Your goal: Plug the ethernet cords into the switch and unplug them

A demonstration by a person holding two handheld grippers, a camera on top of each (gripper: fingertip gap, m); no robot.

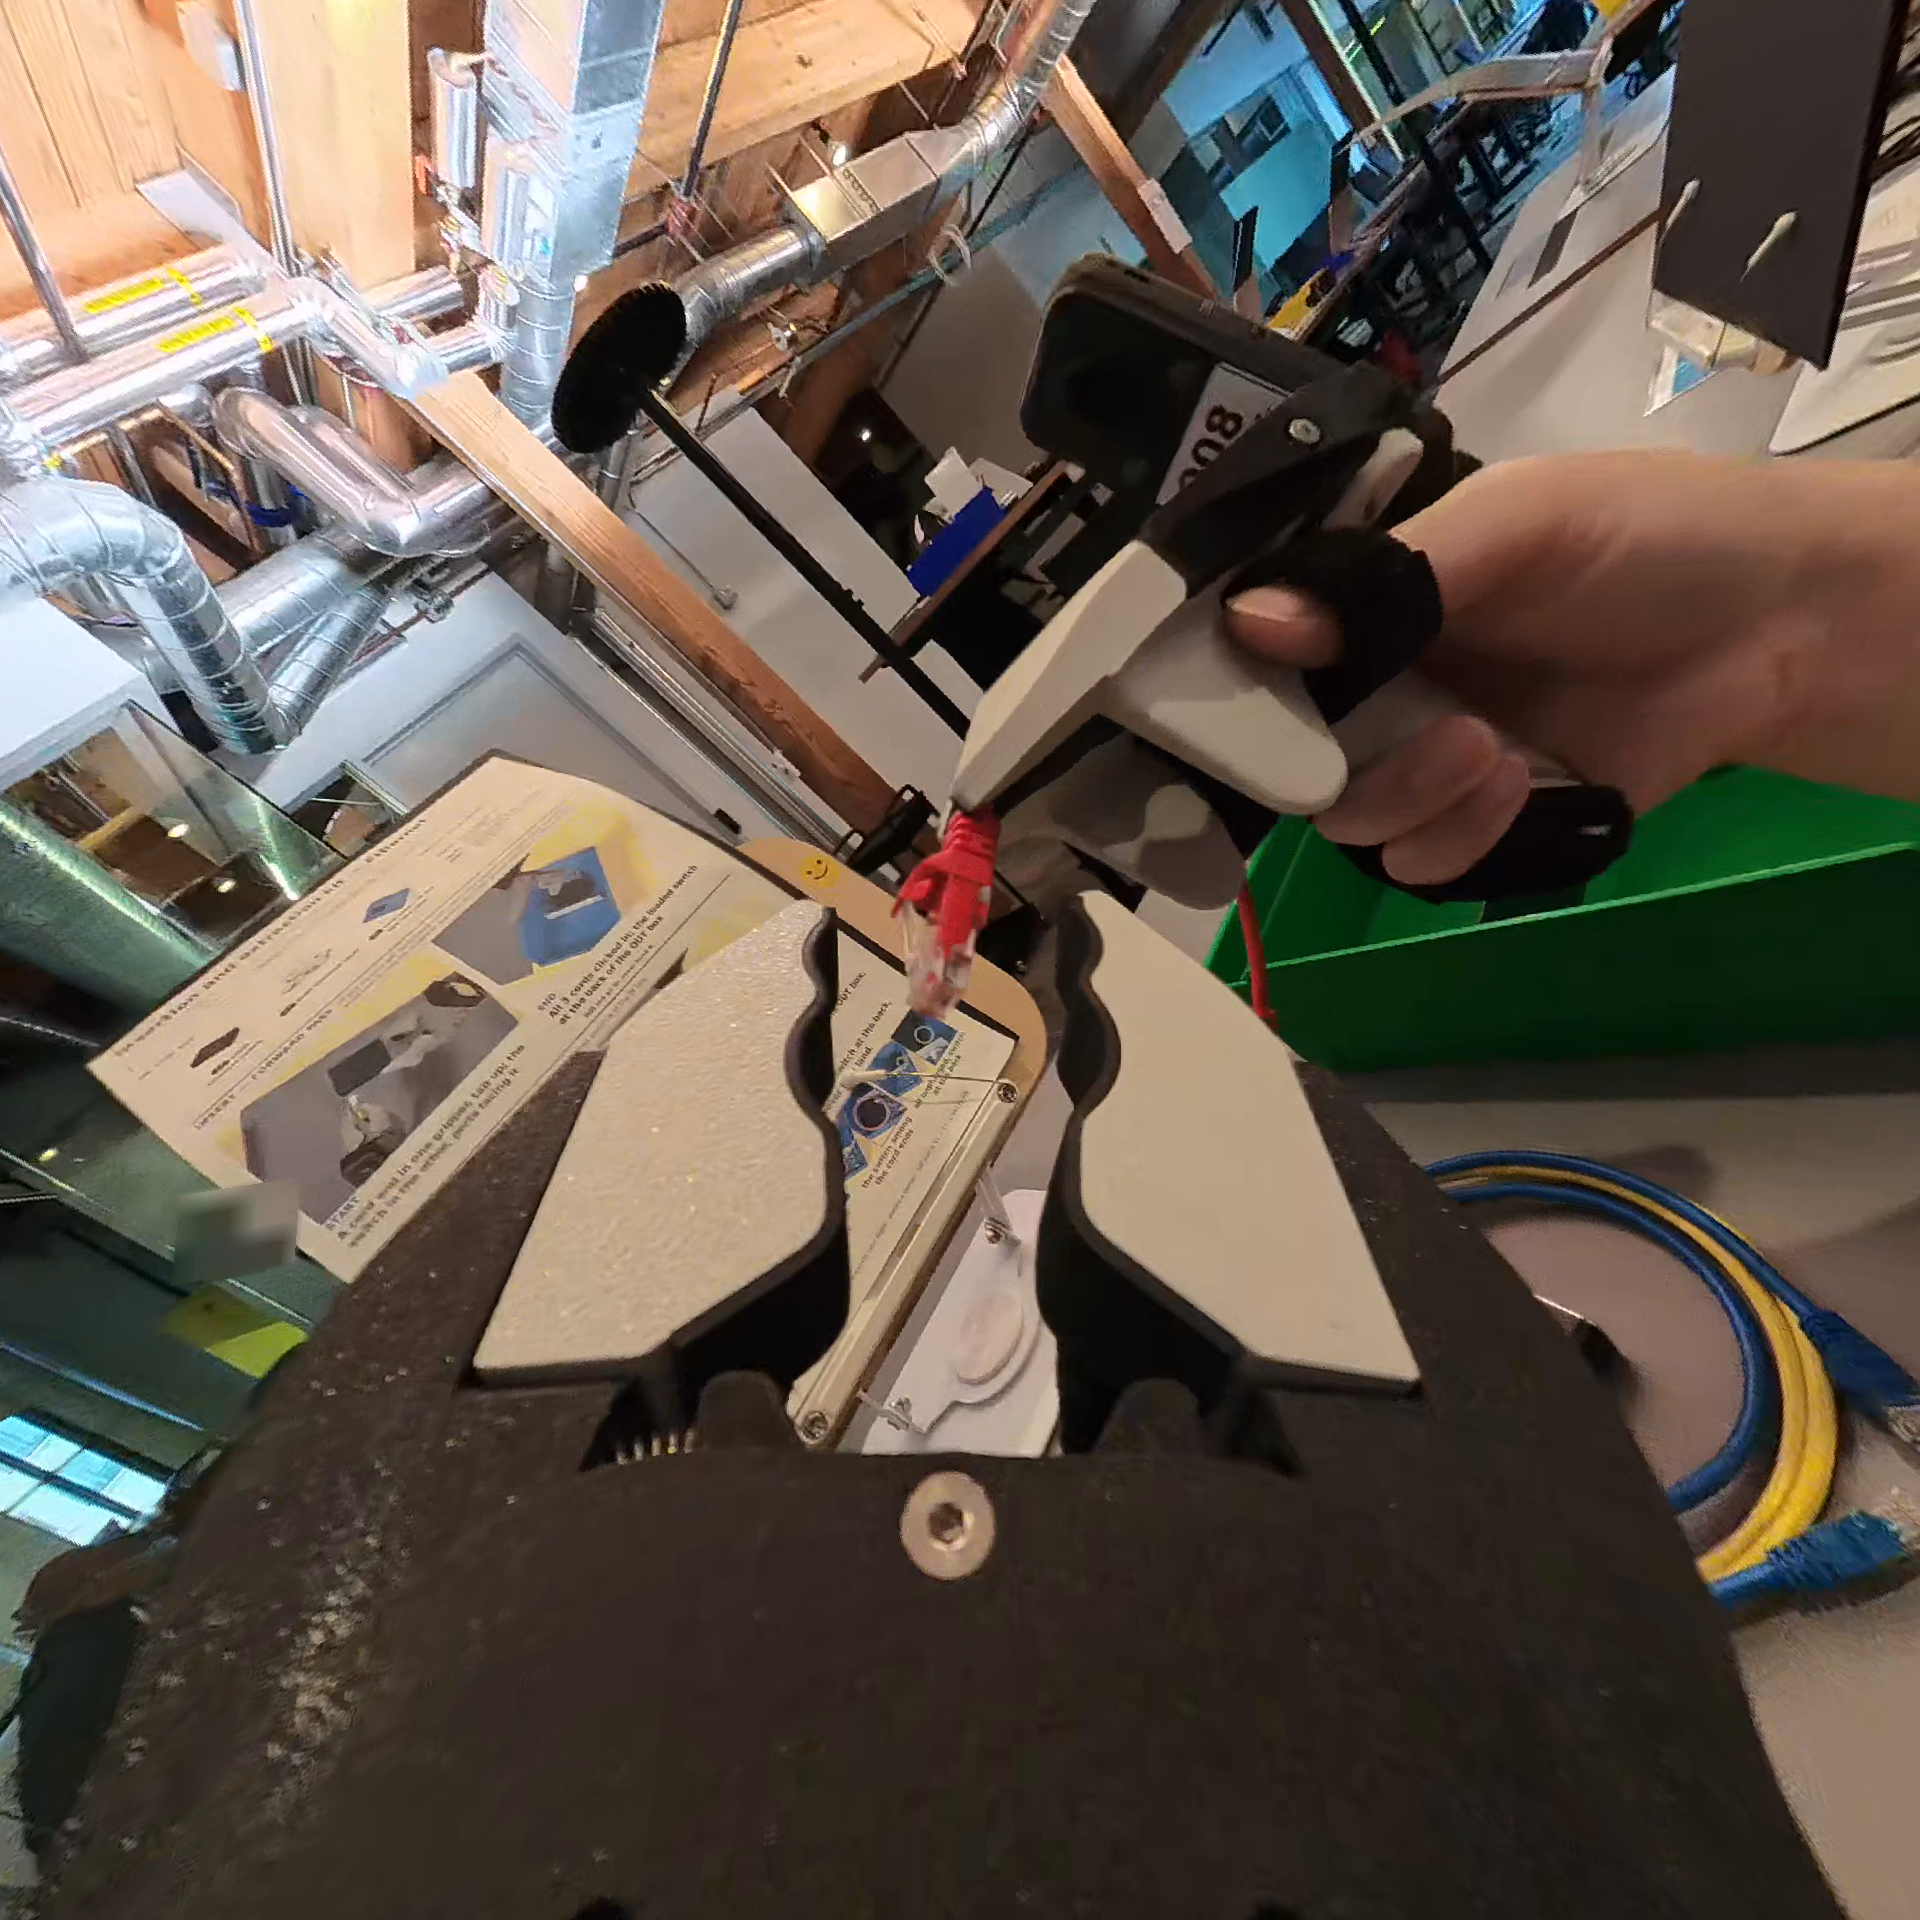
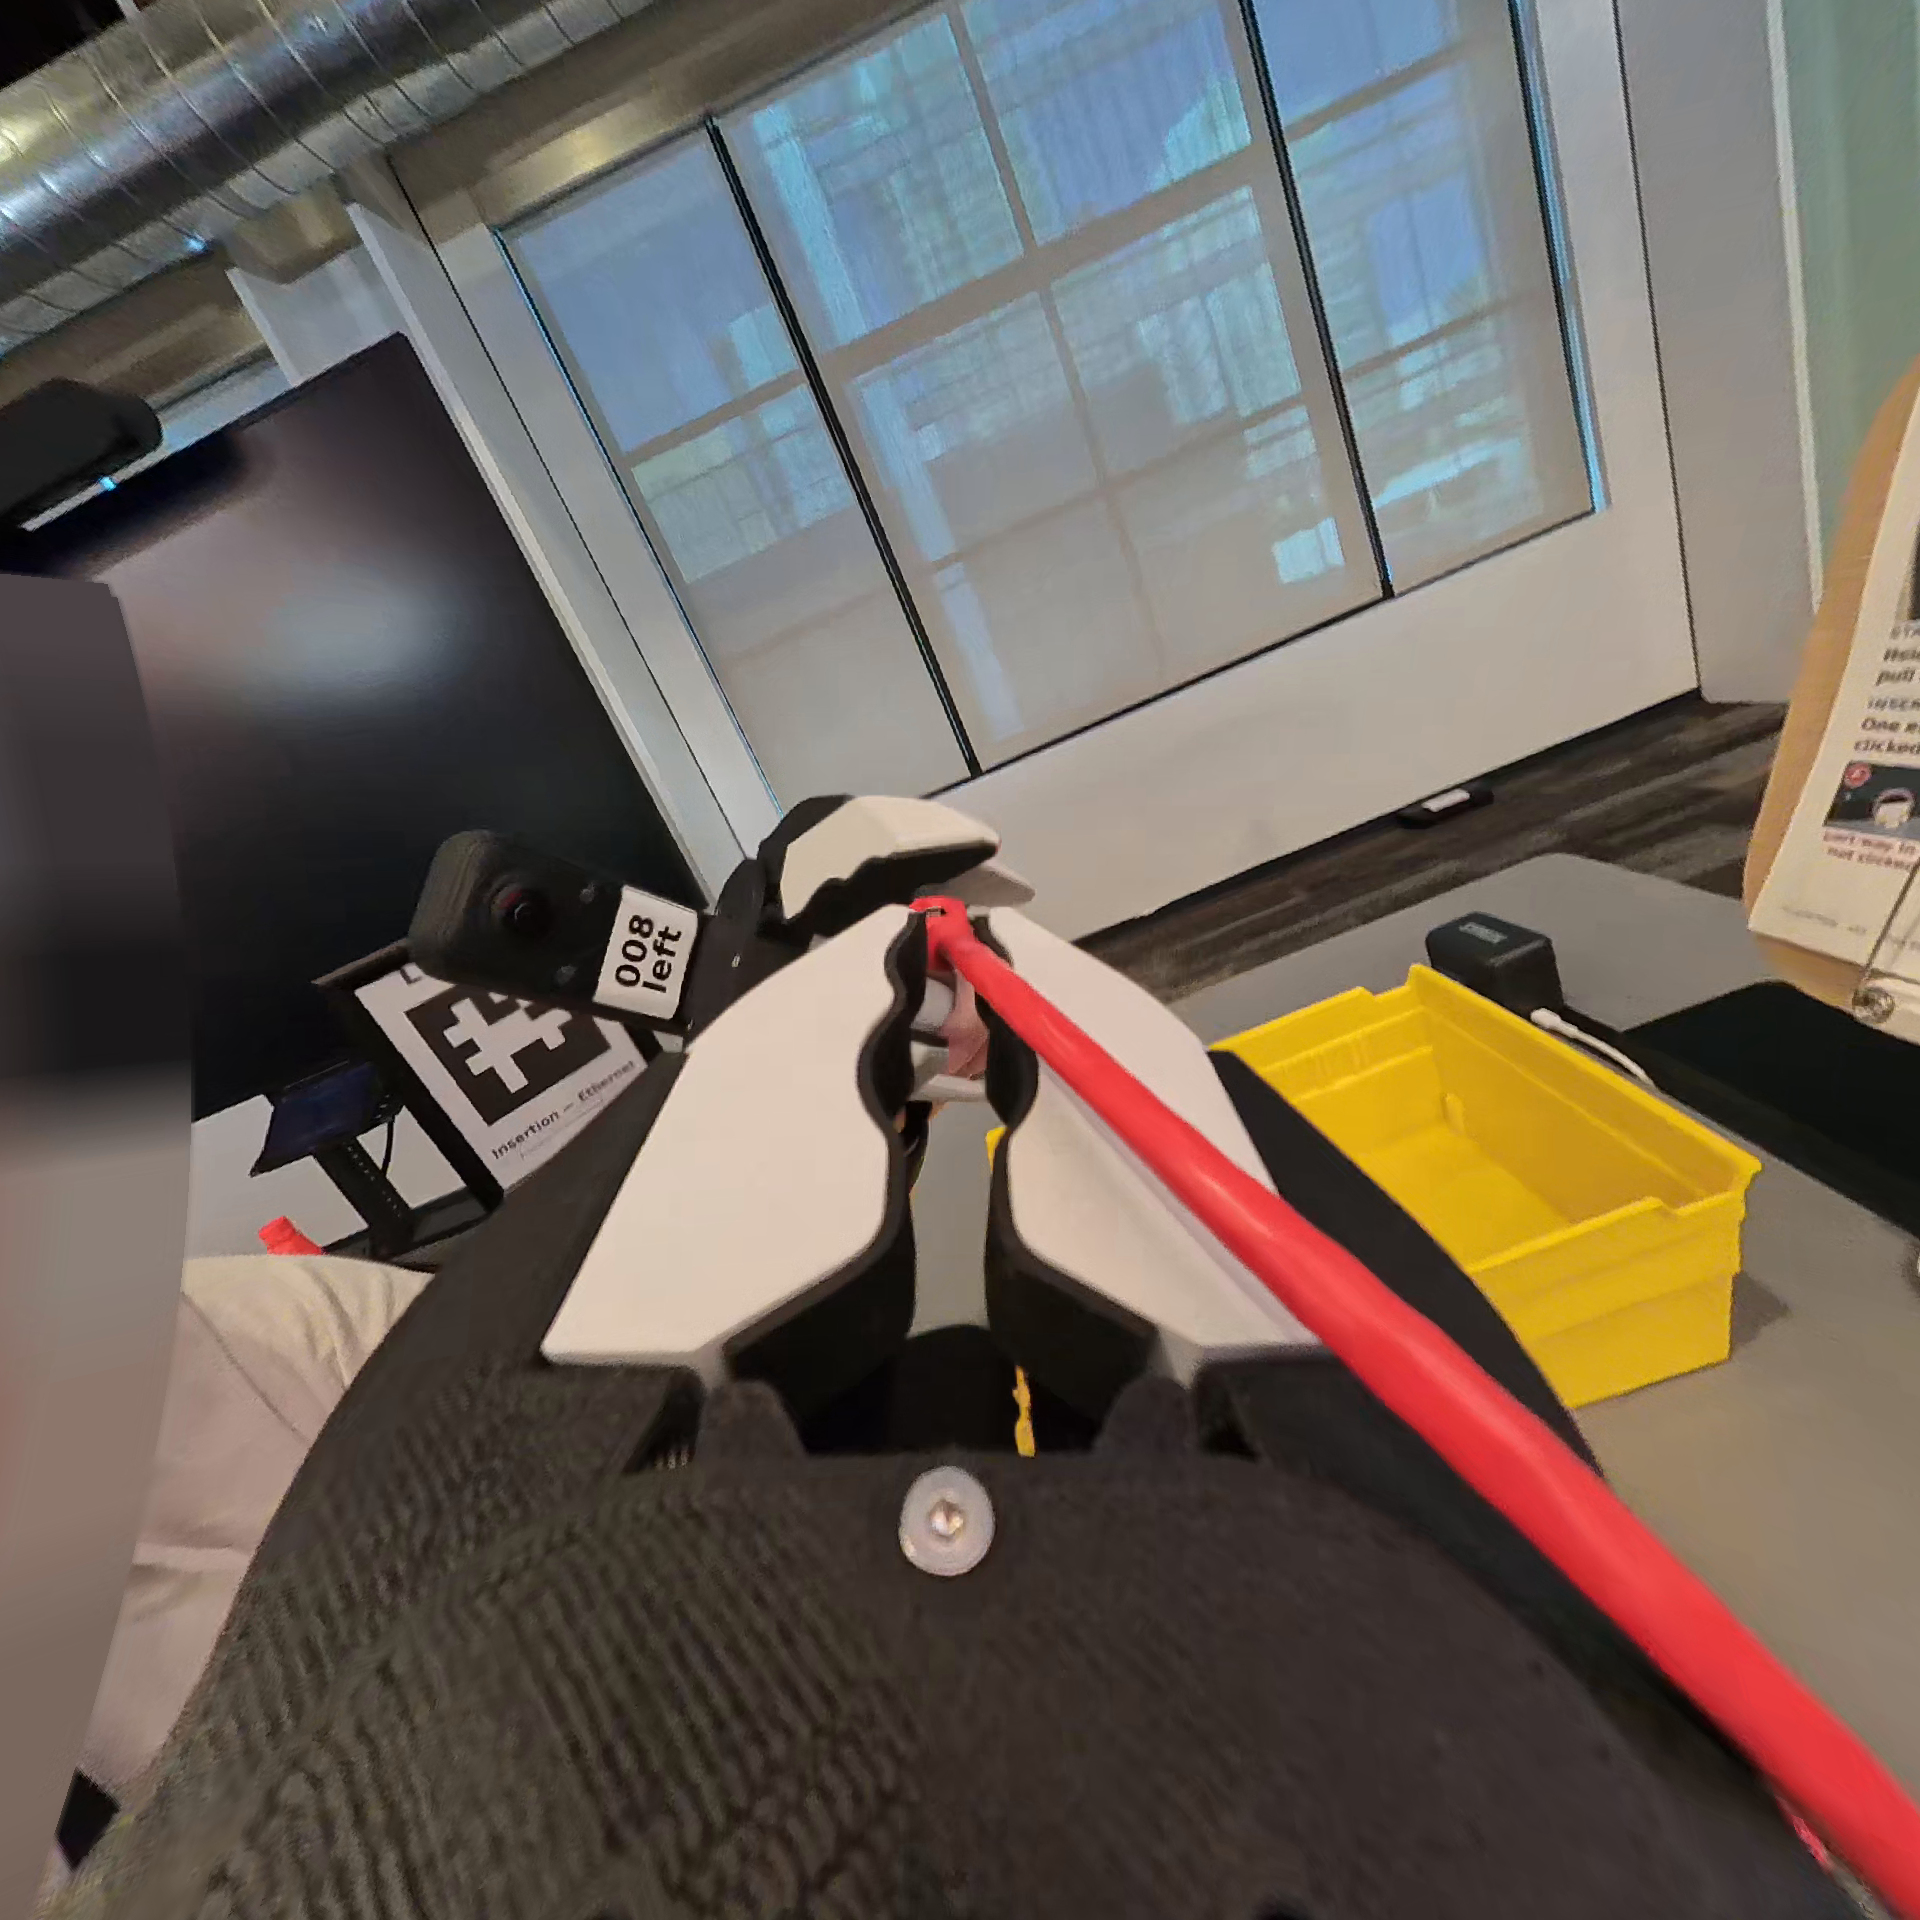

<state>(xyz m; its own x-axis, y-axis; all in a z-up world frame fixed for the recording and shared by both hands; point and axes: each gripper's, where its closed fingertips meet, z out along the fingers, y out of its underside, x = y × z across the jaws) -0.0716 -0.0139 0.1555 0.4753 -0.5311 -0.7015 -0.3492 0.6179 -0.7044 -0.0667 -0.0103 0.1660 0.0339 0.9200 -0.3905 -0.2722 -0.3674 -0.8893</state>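
My right gripper point(image 2: 940, 925) is shut on a red ethernet cord point(image 2: 1247, 1226) at its fingertips. The cord runs back over the right finger to the lower right. In the left wrist view a hand holds the right gripper point(image 1: 971, 800) up in the air, and the cord's red boot and clear plug point(image 1: 940, 935) hang down from its tips. My left gripper point(image 1: 953, 909) is open and empty, with its fingertips on either side of the hanging plug and just short of it. It also shows in the right wrist view point(image 2: 935, 862). No switch shows in either view.
Blue and yellow ethernet cords point(image 1: 1766, 1382) lie coiled on the grey table point(image 1: 1662, 1132) to the right. A green bin point(image 1: 1610, 935) stands behind them. A yellow bin point(image 2: 1507, 1174) and a black adapter point(image 2: 1486, 951) are on the table. An instruction sheet point(image 1: 416, 987) stands propped up. Left and right tips are no more than a few centimetres apart.
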